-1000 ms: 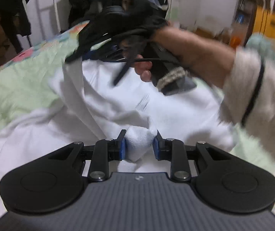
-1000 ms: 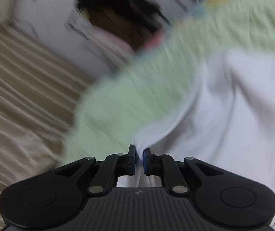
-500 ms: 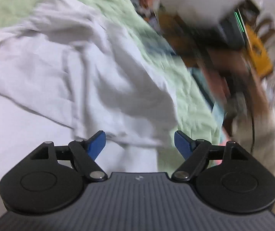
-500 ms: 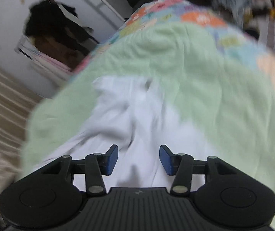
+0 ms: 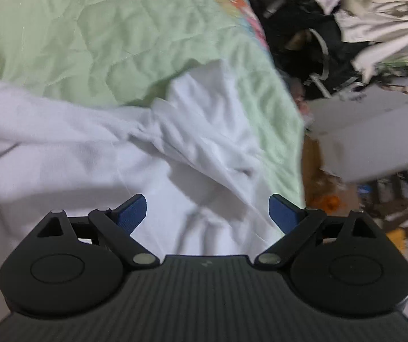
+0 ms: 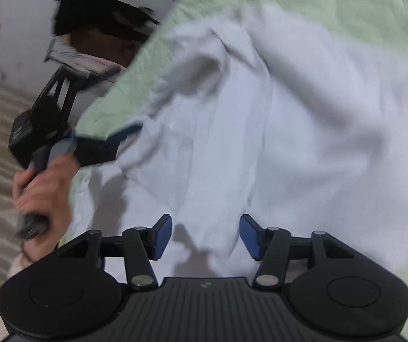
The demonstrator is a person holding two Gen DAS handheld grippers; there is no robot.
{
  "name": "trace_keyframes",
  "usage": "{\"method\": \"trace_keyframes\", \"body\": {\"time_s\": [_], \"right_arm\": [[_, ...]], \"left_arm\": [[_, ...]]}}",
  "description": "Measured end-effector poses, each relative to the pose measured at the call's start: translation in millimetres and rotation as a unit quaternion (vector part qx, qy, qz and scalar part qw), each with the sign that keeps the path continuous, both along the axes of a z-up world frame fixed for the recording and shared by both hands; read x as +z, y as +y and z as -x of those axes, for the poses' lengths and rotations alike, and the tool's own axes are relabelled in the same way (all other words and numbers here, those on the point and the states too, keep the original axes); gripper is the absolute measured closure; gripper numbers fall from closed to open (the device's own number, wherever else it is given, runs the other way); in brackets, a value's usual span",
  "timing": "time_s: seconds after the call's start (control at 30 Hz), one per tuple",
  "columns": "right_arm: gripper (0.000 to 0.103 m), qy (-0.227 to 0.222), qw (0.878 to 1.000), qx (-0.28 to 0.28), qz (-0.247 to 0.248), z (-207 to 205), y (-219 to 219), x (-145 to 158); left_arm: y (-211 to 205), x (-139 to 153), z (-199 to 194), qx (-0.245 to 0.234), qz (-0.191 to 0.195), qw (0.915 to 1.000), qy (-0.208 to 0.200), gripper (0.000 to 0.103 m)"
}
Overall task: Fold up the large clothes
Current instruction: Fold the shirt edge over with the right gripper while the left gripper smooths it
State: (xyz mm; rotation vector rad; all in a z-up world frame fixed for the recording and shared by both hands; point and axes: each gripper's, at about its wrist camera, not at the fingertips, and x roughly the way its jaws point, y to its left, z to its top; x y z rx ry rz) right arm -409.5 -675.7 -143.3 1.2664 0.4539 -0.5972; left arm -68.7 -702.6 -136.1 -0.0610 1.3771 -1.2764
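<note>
Both my tools are released and hold nothing: my left gripper and my right gripper each hang with jaws spread just above the white garment, which lies rumpled on the green quilt. From my left tool a creased sleeve-like fold runs diagonally ahead towards the quilt's edge. My left is nearer it, so I judge that side should pinch first.

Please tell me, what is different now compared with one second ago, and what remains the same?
Both tongs let go of the white garment: the left tongs and right tongs, each shut on a pinch of cloth a second ago, now stand open above it. The garment still lies rumpled on the green quilt.
</note>
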Motion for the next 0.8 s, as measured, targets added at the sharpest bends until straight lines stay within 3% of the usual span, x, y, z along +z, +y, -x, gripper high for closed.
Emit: {"method": "trace_keyframes", "body": {"time_s": [0.07,0.13,0.2,0.23,0.27,0.3,0.4,0.53,0.67,0.8], "right_arm": [[0.055,-0.011,1.0,-0.02,-0.004,0.6,1.9,-7.6],[0.086,-0.012,0.999,-0.038,0.009,-0.3,1.9,-11.7],[0.098,-0.035,0.999,-0.038,0.011,-3.3,0.9,-15.7],[0.099,-0.058,0.998,-0.035,-0.002,-3.9,0.2,-18.2],[0.099,-0.078,0.996,-0.031,-0.014,-2.1,-1.3,-20.3],[0.099,-0.096,0.995,-0.027,-0.014,1.6,-2.6,-18.1],[0.1,-0.135,0.991,-0.024,0.004,18.2,-8.8,3.0],[0.1,-0.152,0.987,-0.029,0.051,64.4,-14.4,47.7],[0.1,-0.095,0.99,-0.049,0.097,114.7,-16.3,76.9],[0.1,0.043,0.991,-0.061,0.111,126.5,-33.3,63.3]], "left_arm": [[-10.6,-10.4,2.7,0.009,-0.013,0.9998,-0.011,0.009],[-22.1,-20.7,4.1,0.015,-0.022,0.9995,-0.016,0.009],[-32.0,-26.7,3.4,0.016,-0.022,0.9996,-0.01,0.01],[-36.4,-27.4,2.4,0.017,-0.019,0.9996,-0.014,0.011],[-39.8,-26.0,-0.1,0.019,-0.017,0.9994,-0.023,0.019],[-42.3,-24.0,-3.0,0.022,-0.017,0.9991,-0.034,0.044],[-47.8,-19.1,-13.6,0.029,-0.016,0.9976,-0.061,0.084],[-41.9,-12.1,-30.1,0.055,-0.001,0.9943,-0.091,0.092],[-28.9,-16.7,-62.7,0.112,0.015,0.9923,-0.052,0.092],[-21.4,-33.2,-85.0,0.128,-0.017,0.9914,-0.02,0.089]]}}
